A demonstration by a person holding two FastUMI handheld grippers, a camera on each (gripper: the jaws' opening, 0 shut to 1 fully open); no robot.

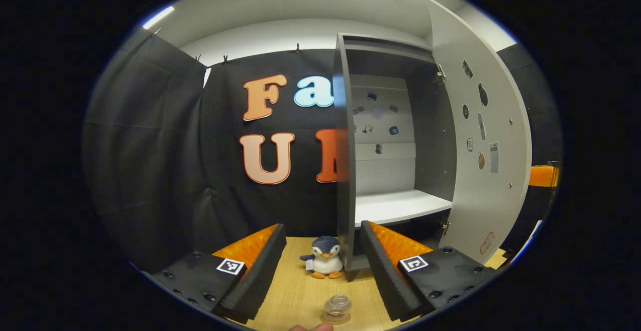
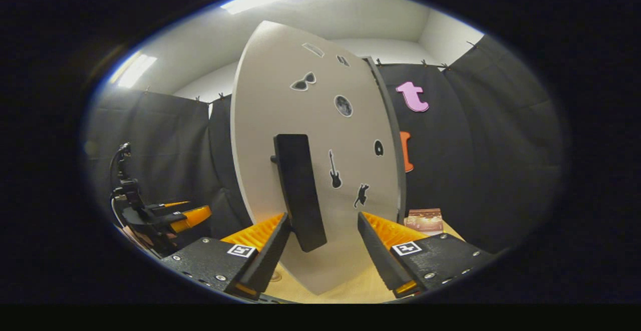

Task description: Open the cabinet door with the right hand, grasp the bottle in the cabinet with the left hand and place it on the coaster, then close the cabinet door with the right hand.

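I see my left gripper [image 1: 320,266] spread apart and empty, the bottle [image 1: 336,309] on its coaster [image 1: 334,319] at six o'clock. My right gripper [image 2: 320,241] is also apart, straddling the handle [image 2: 299,191] of the open cabinet door [image 2: 310,120] at twelve without clamping it.

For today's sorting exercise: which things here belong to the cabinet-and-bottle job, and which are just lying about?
Belong to the job:
cabinet
cabinet door, open
door handle
bottle on the coaster
left gripper
right gripper

Lying about:
toy penguin
small packet
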